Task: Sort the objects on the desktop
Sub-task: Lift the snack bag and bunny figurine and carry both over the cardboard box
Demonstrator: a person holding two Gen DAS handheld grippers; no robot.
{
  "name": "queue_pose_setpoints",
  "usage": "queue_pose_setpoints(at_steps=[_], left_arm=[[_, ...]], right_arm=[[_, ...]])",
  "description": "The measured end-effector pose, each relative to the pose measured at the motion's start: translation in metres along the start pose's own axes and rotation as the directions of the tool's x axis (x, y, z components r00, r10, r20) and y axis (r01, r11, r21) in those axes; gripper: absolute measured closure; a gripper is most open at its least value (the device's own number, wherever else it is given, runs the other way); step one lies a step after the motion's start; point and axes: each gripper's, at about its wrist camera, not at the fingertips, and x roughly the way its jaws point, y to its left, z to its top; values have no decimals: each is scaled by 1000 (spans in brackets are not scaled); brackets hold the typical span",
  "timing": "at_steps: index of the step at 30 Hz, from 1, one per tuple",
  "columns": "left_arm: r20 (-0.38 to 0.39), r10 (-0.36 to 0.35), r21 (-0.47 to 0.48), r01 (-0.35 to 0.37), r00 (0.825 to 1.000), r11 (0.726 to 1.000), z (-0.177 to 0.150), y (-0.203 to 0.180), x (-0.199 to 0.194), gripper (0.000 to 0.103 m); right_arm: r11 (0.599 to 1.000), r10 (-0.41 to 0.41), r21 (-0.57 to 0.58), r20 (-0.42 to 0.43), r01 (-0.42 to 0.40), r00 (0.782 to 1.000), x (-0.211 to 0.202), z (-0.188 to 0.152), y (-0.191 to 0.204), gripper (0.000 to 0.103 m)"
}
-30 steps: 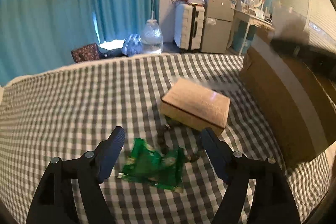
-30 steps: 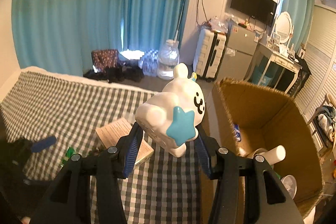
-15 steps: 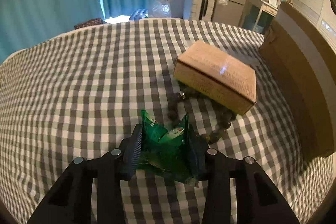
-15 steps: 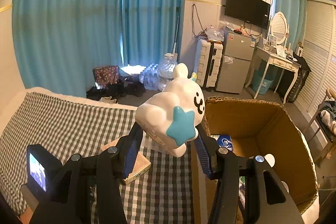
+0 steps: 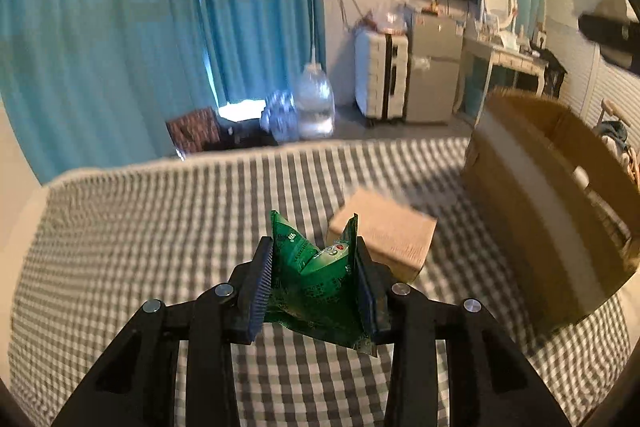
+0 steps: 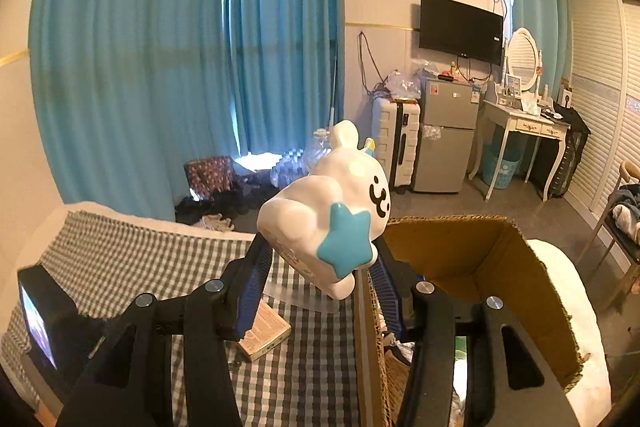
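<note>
My left gripper (image 5: 314,279) is shut on a crumpled green snack packet (image 5: 316,283) and holds it above the checked cloth (image 5: 160,227). A small brown cardboard box (image 5: 384,231) lies just beyond it. My right gripper (image 6: 320,279) is shut on a white cartoon figurine (image 6: 328,211) with a blue star, held high over the near-left rim of the large open cardboard box (image 6: 472,259). The large box also shows at the right of the left wrist view (image 5: 552,195). The small box shows below in the right wrist view (image 6: 264,335).
The left gripper's body with its screen (image 6: 44,323) shows at the lower left of the right wrist view. Several items lie inside the large box. Beyond the table are blue curtains (image 6: 160,67), a water jug (image 5: 316,99), a suitcase and a fridge.
My left gripper closed on the green packet and lifted it off the cloth. My right gripper rose with the figurine and moved closer to the large box.
</note>
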Motion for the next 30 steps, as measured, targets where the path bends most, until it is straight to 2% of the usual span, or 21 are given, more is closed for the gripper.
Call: queue_pose_setpoints(at_steps=[12, 21, 25, 30], left_arm=[[142, 31, -31, -27, 989, 999, 53, 6, -94, 65], [303, 40, -83, -16, 952, 996, 88, 11, -191, 65], [333, 29, -94, 3, 942, 996, 94, 7, -213, 65], [343, -5, -79, 34, 939, 996, 102, -7, -222, 65]], right_arm=[[1000, 12, 0, 62, -12, 998, -79, 22, 4, 54], [1000, 5, -21, 114, -2, 993, -140, 40, 9, 54], [1000, 1, -30, 125, 2, 992, -157, 43, 7, 54], [999, -18, -36, 127, 23, 992, -165, 45, -6, 54]])
